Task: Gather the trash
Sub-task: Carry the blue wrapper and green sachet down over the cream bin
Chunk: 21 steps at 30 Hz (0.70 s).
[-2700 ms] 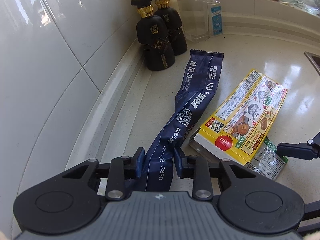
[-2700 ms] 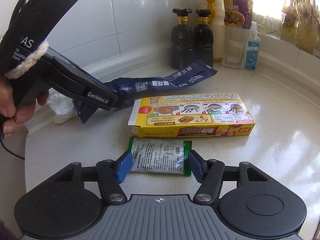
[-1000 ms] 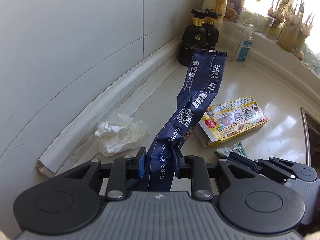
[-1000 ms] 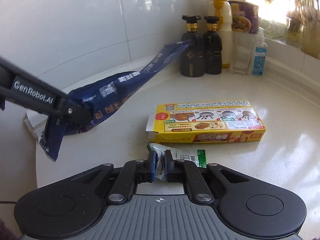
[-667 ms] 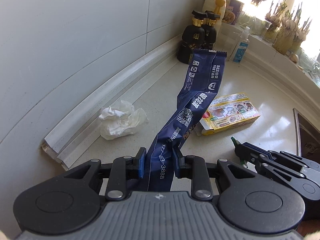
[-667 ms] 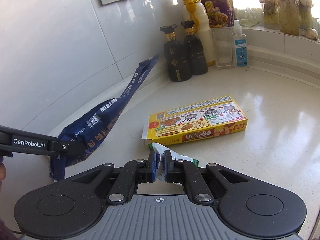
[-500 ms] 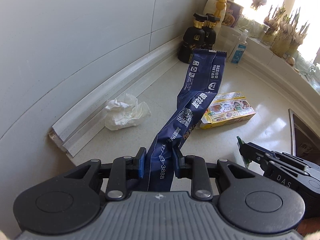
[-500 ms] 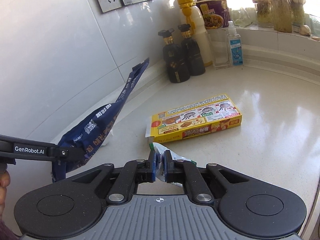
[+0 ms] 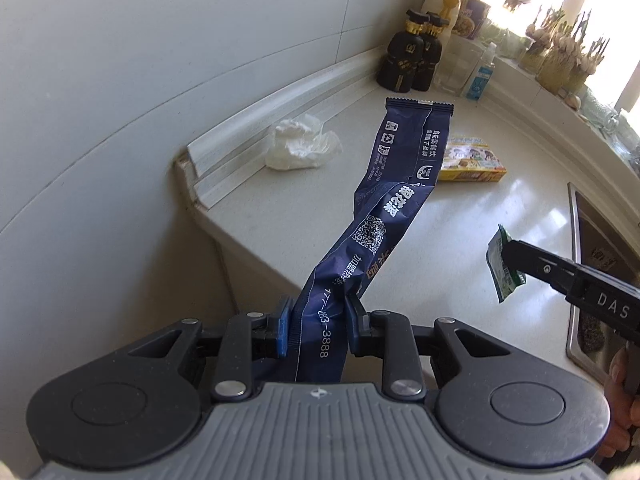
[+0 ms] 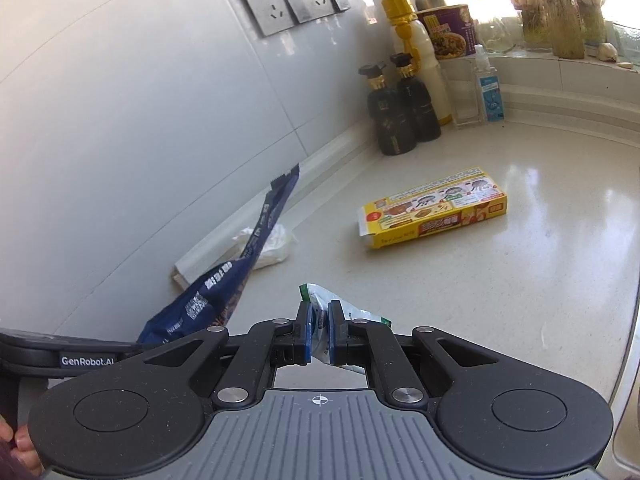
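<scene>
Crumpled tissue (image 9: pixel 301 145) on tabletop (image 9: pixel 460 216) by the wall, left hand-held gripper (image 9: pixel 318 330) clenched on navy wrapper (image 9: pixel 394 196), long axis pointing away toward bottles (image 9: pixel 414 58), yellow box (image 10: pixel 434 206) lying flat lengthwise, right hand-held gripper (image 10: pixel 319 334) clamping green sachet (image 10: pixel 320 312) above the tabletop.

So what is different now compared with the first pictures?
The right gripper took hold of the small green sachet and lifted it off the counter. The left gripper, gripping the long blue wrapper throughout, raised it clear and drew back. The yellow box, the crumpled tissue and the bottles stayed put.
</scene>
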### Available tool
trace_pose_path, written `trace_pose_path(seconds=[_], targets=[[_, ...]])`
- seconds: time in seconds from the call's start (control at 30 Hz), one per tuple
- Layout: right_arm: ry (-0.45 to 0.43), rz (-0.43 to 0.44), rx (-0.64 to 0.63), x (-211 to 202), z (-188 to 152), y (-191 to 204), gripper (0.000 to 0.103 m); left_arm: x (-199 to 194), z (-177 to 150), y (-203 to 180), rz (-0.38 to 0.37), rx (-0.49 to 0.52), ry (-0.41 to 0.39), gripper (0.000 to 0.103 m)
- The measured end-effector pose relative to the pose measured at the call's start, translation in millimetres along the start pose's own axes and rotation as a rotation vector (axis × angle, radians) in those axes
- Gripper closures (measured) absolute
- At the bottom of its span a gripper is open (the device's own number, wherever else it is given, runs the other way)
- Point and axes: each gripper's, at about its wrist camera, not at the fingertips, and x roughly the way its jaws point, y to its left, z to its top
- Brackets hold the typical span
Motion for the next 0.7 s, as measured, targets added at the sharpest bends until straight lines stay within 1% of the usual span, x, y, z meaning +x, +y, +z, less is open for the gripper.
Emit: trace_pose_path(seconds=[0.13, 0.37, 0.53, 0.7], targets=[[0.022, 0.037, -0.008, -5, -18, 22, 0.096, -9, -26, 19, 0.012, -0.008, 0.032, 0.078], [0.08, 0.1, -0.005, -6, -59, 55, 0.096, -15, -76, 51, 0.06, -0.007, 0.106, 0.078], [0.155, 0.114, 0.007, 7, -95, 65, 0.096, -7, -113, 71, 0.091, -0.014, 0.188, 0.078], [0.234, 0.112, 0.054, 25, -131, 66, 0.096, 11, -141, 86, 0.125, -0.012, 0.272, 0.078]])
